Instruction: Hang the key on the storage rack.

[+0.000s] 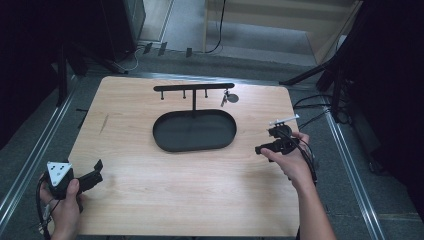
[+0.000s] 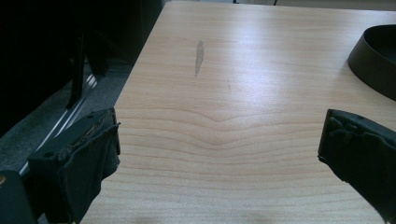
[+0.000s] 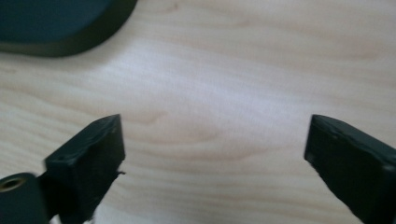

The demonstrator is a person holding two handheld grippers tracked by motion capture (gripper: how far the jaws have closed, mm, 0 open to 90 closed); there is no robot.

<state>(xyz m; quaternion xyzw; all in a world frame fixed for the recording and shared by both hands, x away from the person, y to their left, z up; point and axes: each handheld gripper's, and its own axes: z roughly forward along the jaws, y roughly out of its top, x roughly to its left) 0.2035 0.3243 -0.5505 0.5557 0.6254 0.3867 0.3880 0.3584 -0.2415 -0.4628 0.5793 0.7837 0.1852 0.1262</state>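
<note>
Holding your left gripper (image 1: 98, 171) at the table's (image 1: 150, 200) near-left corner, right gripper (image 1: 266, 141) by the right edge — black stand tray (image 1: 194, 131) mid-table | left gripper view: jaws parted, nothing held | right gripper view: jaws wide — tray rim (image 3: 70, 44) ahead.

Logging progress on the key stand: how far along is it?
Done: one key hangs from the stand over the black tray. In hand: nothing; the left hand-held gripper and the right hand-held gripper are open and empty. Left: the other pegs are bare, nothing else lies ready.
</note>
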